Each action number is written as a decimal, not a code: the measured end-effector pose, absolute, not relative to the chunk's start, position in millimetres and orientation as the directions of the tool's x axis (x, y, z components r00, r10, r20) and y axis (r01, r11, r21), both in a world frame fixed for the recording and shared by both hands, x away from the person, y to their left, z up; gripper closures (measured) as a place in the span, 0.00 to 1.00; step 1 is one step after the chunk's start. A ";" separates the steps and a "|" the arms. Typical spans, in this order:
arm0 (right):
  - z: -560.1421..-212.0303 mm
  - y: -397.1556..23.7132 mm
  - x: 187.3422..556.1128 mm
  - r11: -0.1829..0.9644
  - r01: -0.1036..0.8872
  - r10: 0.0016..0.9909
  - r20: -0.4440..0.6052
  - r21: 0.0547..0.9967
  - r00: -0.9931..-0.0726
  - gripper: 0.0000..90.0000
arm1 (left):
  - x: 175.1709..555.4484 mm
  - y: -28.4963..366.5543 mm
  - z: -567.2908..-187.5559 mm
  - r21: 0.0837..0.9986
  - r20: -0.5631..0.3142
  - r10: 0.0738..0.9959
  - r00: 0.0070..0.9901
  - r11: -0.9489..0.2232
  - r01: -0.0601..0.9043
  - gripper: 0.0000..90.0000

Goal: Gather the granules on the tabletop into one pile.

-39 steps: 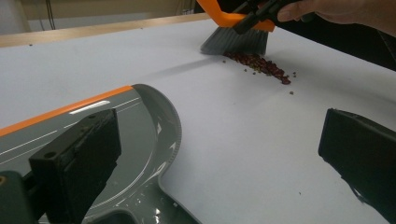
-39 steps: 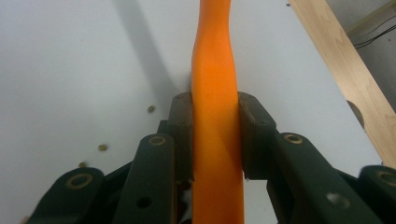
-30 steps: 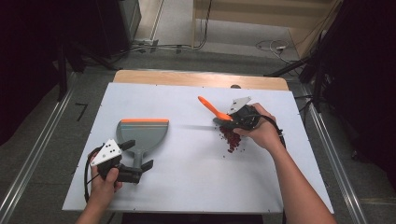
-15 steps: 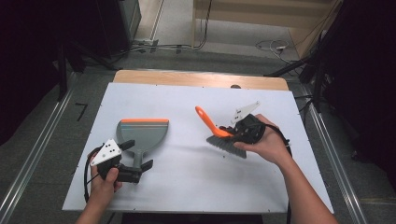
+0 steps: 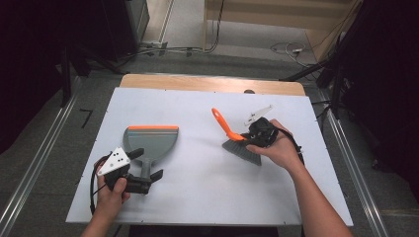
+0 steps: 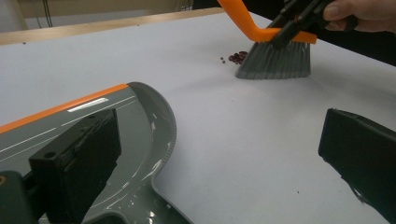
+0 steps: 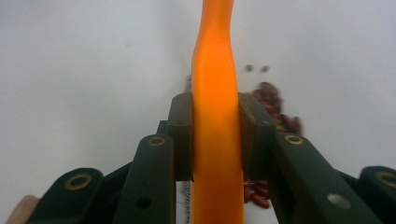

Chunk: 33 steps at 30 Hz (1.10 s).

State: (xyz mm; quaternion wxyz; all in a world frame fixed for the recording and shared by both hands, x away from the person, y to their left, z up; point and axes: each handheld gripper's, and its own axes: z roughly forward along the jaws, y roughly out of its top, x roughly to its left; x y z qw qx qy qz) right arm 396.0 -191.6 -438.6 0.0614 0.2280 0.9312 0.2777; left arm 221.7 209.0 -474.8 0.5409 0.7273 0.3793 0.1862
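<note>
Bare table [image 5: 197,182] lies between dustpan [image 5: 150,143] and brush [image 5: 242,148].

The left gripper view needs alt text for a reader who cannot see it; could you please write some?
A grey dustpan with an orange lip lies on a white table between the left gripper's open black jaws. Farther off, the other gripper clamps an orange-handled brush, its grey bristles on the table beside a small pile of dark red bits.

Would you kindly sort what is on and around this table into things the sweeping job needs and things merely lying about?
In use:
- orange-handled grey-bristled brush, clamped in the right tongs
- grey plastic dustpan with orange lip, its handle between the open left tongs
- small dark red beans beside the bristles

Lying about:
- cables on the floor beyond the table
</note>
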 end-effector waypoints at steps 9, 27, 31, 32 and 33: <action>-430.2 -197.0 401.1 0.708 0.410 0.503 -0.002 0.576 -0.864 0.77 | 221.8 209.4 -474.9 0.927 -0.139 0.754 0.642 -0.129 0.352 0.00; -437.6 -194.8 401.9 0.724 0.439 0.483 0.062 0.533 -0.873 0.76 | 221.7 208.9 -474.9 0.928 -0.137 0.752 0.644 -0.131 0.350 0.00; -434.2 -197.2 403.4 0.719 0.425 0.510 -0.002 0.550 -0.860 0.77 | 222.0 208.0 -474.9 0.927 -0.135 0.751 0.646 -0.134 0.349 0.00; -433.1 -197.6 403.3 0.717 0.417 0.505 -0.004 0.559 -0.863 0.77 | 222.0 207.8 -474.9 0.927 -0.136 0.752 0.646 -0.133 0.350 0.00; -431.8 -197.6 403.0 0.714 0.409 0.499 -0.003 0.569 -0.866 0.77 | 222.0 207.8 -474.9 0.927 -0.136 0.751 0.646 -0.133 0.350 0.00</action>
